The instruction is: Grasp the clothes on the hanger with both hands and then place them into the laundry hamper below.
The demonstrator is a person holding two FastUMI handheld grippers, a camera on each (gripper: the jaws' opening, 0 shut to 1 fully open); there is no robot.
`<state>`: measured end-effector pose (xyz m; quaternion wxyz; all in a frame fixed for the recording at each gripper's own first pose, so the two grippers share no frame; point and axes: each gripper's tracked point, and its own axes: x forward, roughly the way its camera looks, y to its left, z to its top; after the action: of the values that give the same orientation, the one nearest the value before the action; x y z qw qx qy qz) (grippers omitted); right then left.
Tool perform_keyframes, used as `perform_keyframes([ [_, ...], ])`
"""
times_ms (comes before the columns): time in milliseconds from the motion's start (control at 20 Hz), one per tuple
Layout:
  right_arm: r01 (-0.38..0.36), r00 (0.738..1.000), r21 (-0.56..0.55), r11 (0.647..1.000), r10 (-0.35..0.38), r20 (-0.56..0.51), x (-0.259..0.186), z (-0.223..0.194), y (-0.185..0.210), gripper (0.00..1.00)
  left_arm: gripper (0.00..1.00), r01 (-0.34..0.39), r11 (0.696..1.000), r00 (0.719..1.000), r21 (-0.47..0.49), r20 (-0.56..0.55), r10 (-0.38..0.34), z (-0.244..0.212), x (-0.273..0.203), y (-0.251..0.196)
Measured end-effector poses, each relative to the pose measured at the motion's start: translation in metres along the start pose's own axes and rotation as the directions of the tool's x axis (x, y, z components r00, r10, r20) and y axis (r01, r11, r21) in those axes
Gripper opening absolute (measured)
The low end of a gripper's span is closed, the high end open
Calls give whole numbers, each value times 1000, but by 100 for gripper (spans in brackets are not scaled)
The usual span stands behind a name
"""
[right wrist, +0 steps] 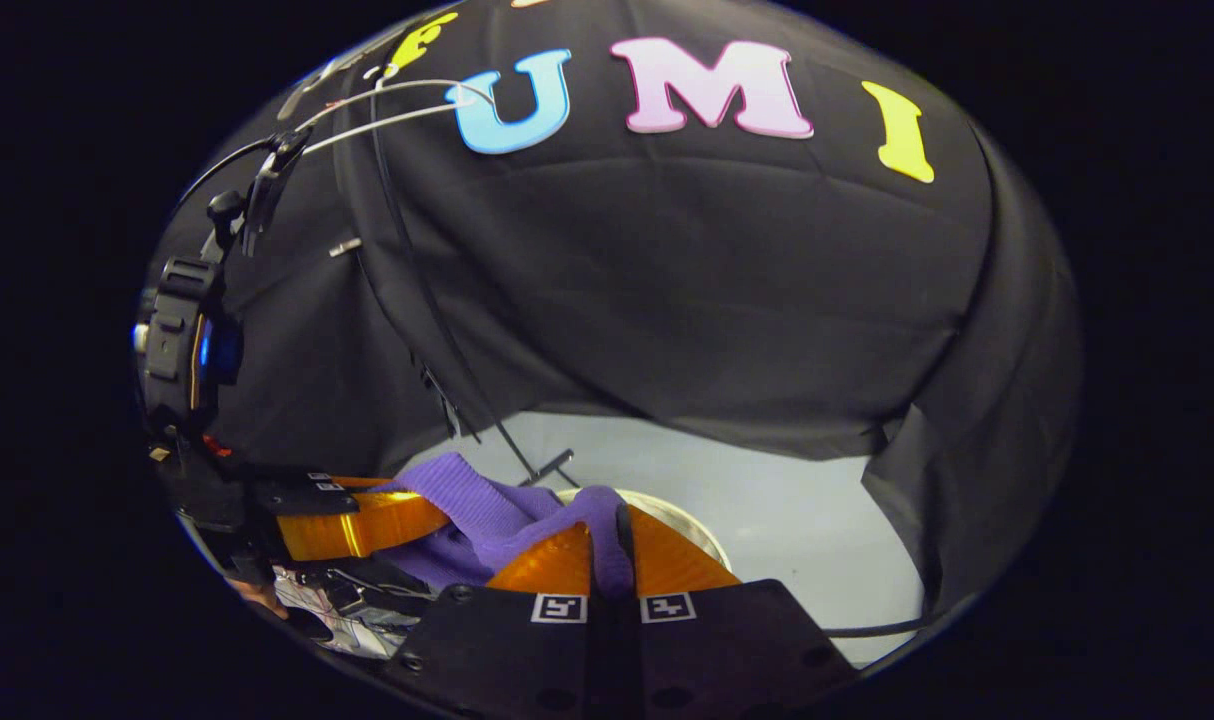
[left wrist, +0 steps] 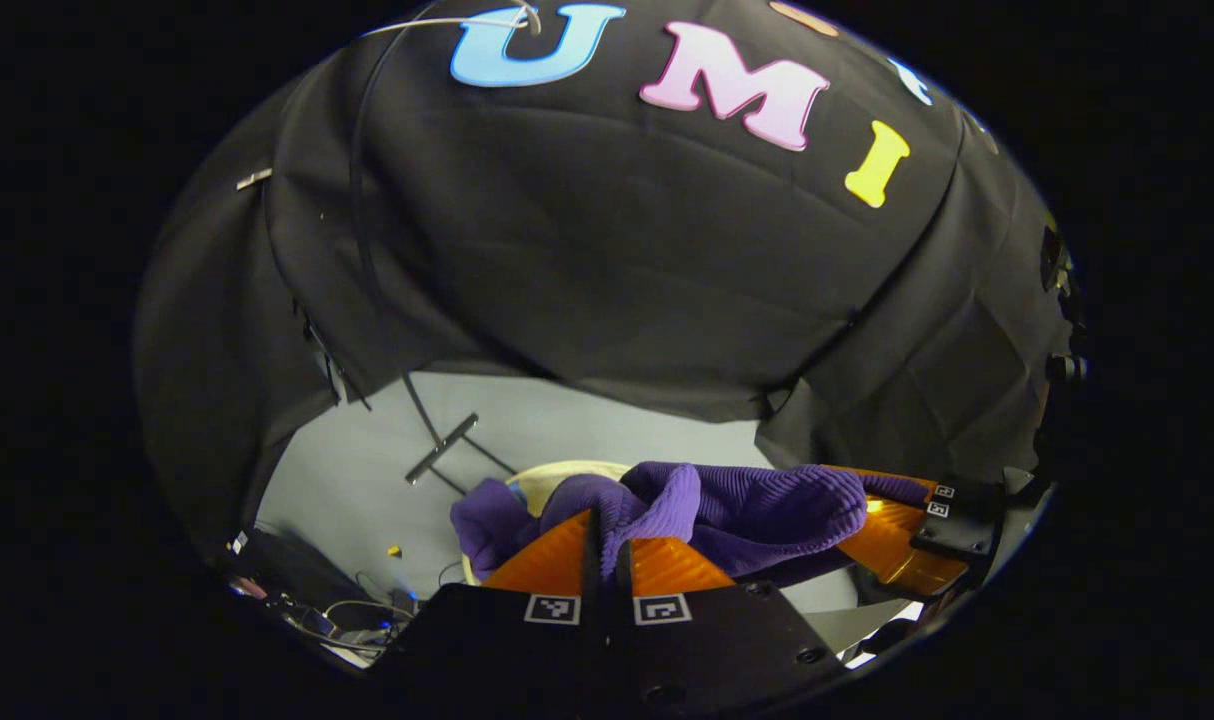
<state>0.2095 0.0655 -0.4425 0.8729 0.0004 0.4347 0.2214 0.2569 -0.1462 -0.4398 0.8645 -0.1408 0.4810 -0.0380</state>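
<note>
Both grippers, left (left wrist: 607, 548) and right (right wrist: 622, 545), pinch the ribbed purple knit (left wrist: 747, 505) above the round hamper (right wrist: 682, 520).

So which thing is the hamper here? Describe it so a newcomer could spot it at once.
Start at the pale floor below the black cloth wall. The hamper sits on it, just past the right tongs and under the purple garment. Its curved cream rim is the one round, light-coloured edge there.
</note>
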Motion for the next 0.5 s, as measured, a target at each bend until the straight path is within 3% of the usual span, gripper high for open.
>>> perform_keyframes([
  [300, 20, 988, -22, 1000, -23, -155, 27, -50, -12, 5, 5, -33, 999, 983, 27, -180, 37, -52, 31, 13],
  [500, 29, 976, -26, 999, -34, -213, 33, -72, -16, 5, 5, -24, 998, 970, 52, -242, 36, -75, 42, 10],
])
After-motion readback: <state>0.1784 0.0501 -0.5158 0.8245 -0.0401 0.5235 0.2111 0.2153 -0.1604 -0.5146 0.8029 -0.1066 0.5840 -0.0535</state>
